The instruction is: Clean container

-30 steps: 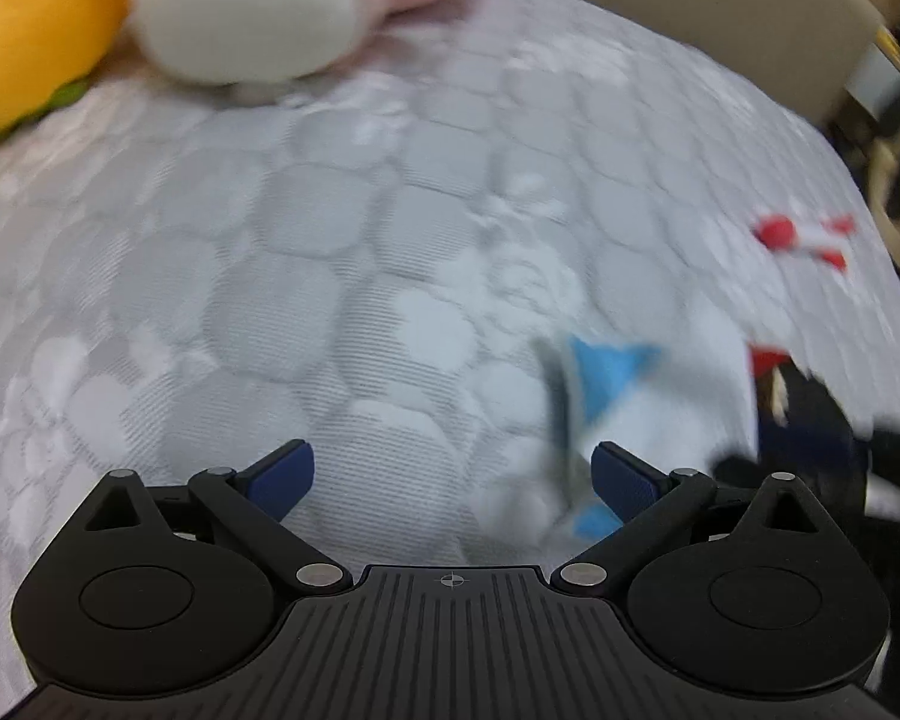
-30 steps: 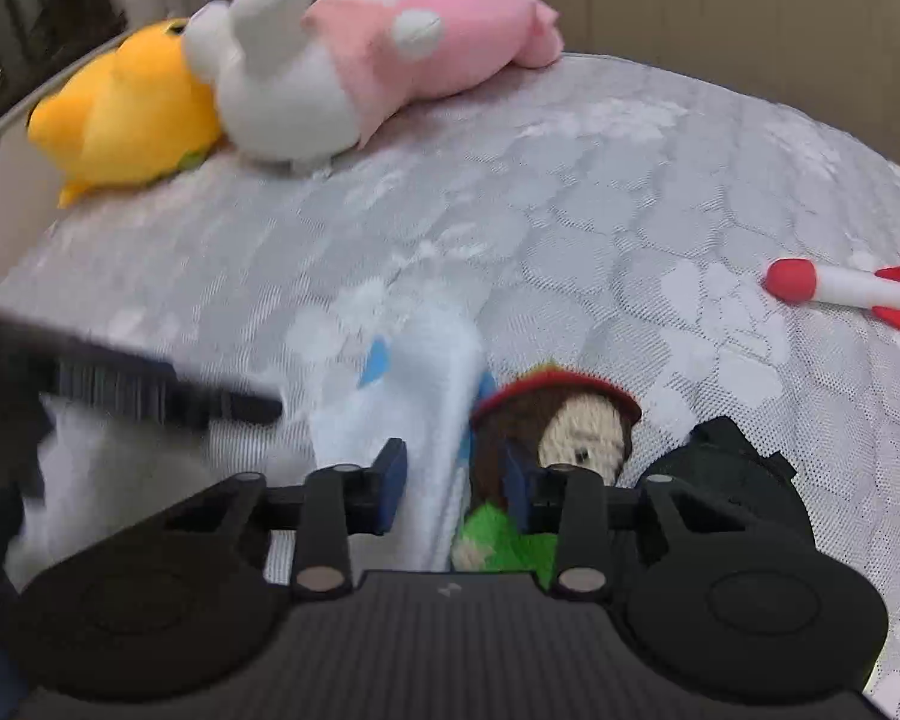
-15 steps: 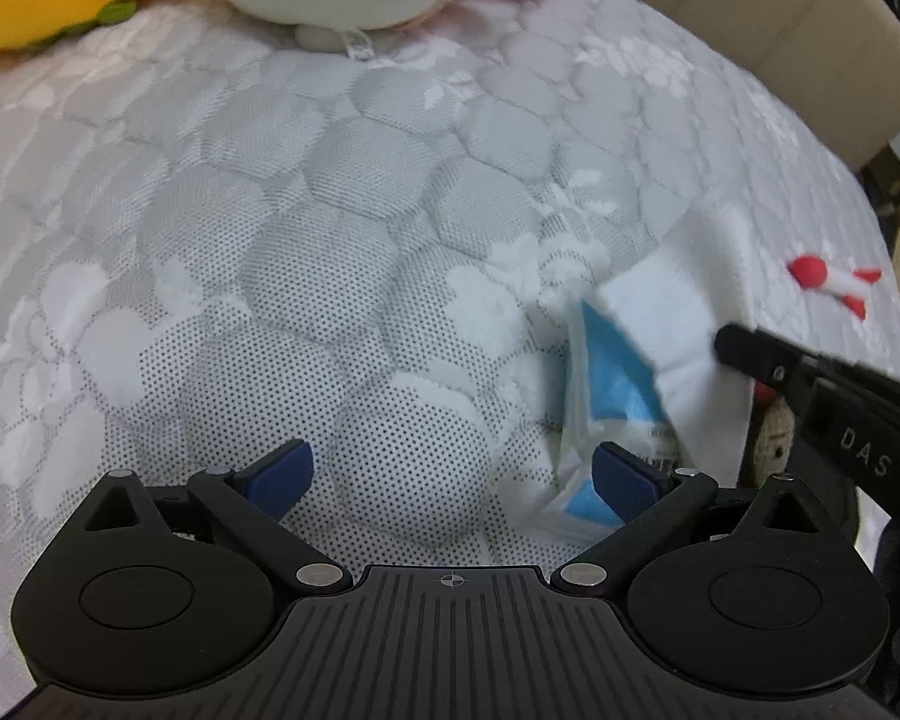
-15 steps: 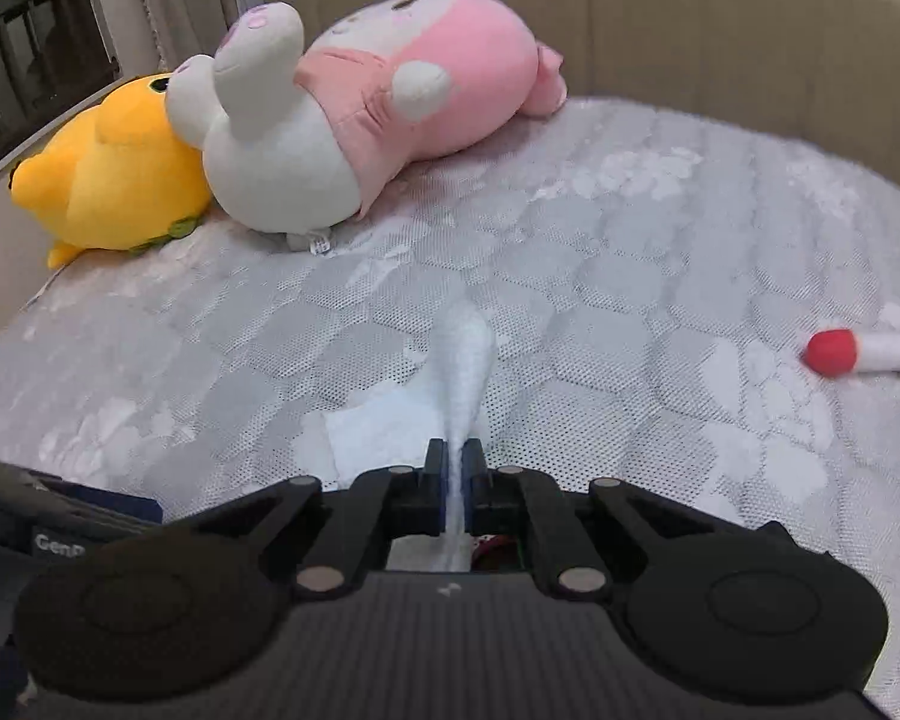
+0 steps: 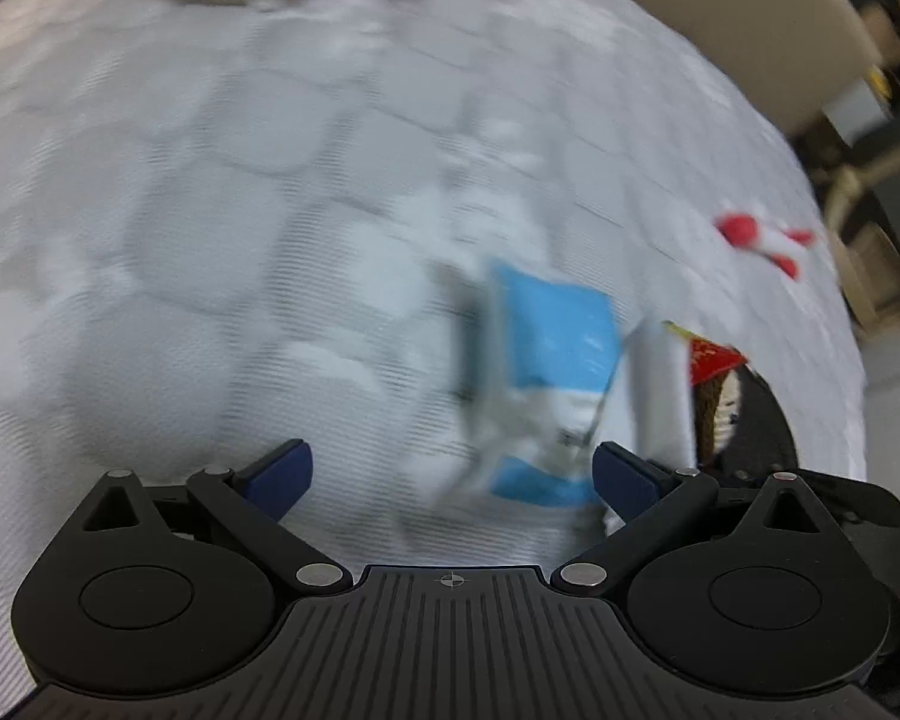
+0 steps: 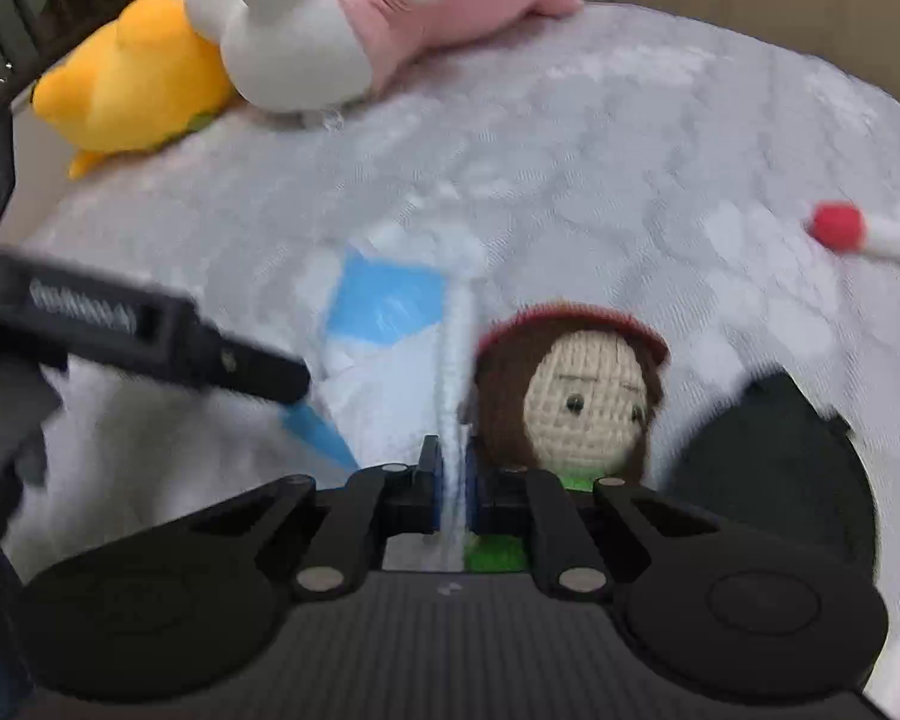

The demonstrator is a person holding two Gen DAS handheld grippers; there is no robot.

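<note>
Both differ: right hand-held gripper (image 6: 453, 489) pinches wipe (image 6: 459, 324); left (image 5: 450, 471) wide.

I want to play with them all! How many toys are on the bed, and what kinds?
Plush toys: 2, yellow plush and pink-and-white bunny plush
Crochet dolls: 1, crochet doll
Toy rockets: 1, red-and-white toy rocket
Total: 4

Ahead of the right gripper (image 6: 453, 480) lies a wipe packet (image 6: 384, 312); a doll (image 6: 576, 396) sits just right of it, plush toys (image 6: 306, 36) far behind, a toy rocket (image 6: 870, 237) far right.
</note>
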